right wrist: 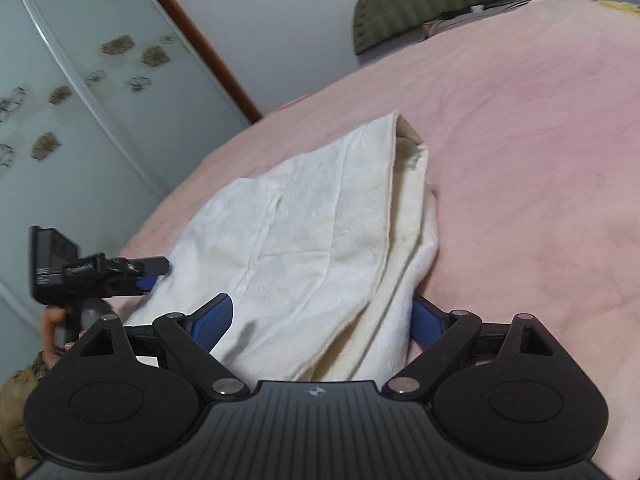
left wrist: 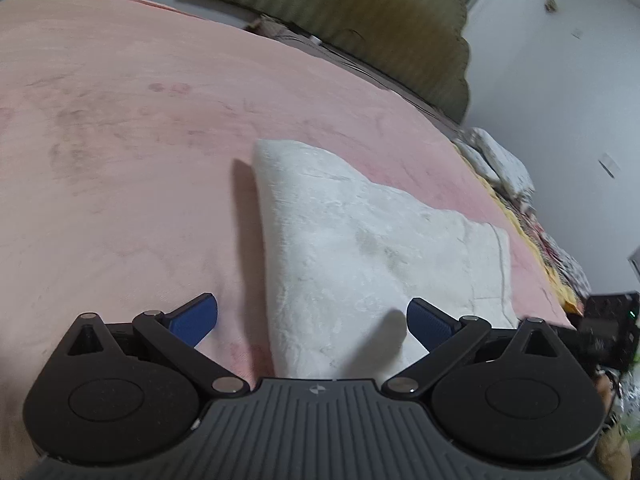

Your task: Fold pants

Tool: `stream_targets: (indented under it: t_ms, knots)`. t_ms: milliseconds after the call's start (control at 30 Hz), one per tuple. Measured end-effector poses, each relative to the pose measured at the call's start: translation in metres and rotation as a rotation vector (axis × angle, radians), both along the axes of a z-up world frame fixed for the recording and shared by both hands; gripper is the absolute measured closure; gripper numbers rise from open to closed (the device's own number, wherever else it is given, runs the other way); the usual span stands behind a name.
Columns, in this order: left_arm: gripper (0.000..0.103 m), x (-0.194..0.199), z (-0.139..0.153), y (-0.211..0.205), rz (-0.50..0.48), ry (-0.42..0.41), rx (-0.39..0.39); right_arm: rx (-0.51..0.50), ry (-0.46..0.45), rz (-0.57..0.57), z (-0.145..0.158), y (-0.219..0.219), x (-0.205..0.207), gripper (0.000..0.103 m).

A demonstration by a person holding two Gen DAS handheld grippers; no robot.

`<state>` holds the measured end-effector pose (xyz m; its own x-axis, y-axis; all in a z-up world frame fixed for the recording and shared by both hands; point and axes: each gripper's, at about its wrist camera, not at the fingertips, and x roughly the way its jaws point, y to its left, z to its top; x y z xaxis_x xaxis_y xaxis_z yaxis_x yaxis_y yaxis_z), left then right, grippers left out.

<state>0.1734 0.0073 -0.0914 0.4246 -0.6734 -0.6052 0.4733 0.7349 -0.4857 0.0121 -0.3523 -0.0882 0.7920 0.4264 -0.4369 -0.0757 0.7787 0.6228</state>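
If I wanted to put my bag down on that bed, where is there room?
Bare pink blanket stretches between the white pants and the olive headboard, and more lies on their other side. It is crowded near the pants, where the open left gripper and right gripper work.

No text can be read; the label on the left gripper (right wrist: 154,270) is too blurred.
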Motion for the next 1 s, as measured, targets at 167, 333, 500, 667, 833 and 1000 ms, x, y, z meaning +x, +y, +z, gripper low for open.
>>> stream_targets:
  t_ms: [167, 333, 500, 667, 833, 1000]
  knots:
    - [0.027, 0.002, -0.006, -0.010, -0.074, 0.082, -0.086, 0.113, 0.022, -0.069, -0.013, -0.017, 0.016, 0.060]
    - [0.082, -0.025, 0.001, -0.016, -0.001, -0.062, 0.020, 0.030, -0.014, -0.092, 0.000, 0.000, 0.005, 0.072]
    - [0.093, -0.050, 0.021, -0.012, 0.059, -0.197, 0.033, -0.043, -0.068, -0.101, 0.029, 0.019, 0.004, 0.081]
    - [0.094, -0.063, 0.050, -0.007, 0.113, -0.382, 0.148, -0.145, -0.131, -0.044, 0.062, 0.045, 0.024, 0.082]
    - [0.094, -0.035, 0.073, 0.016, 0.211, -0.420, 0.195, -0.208, -0.173, 0.013, 0.081, 0.073, 0.073, 0.082]
    - [0.093, 0.010, 0.084, 0.027, 0.296, -0.457, 0.335, -0.287, -0.181, 0.059, 0.089, 0.106, 0.141, 0.082]
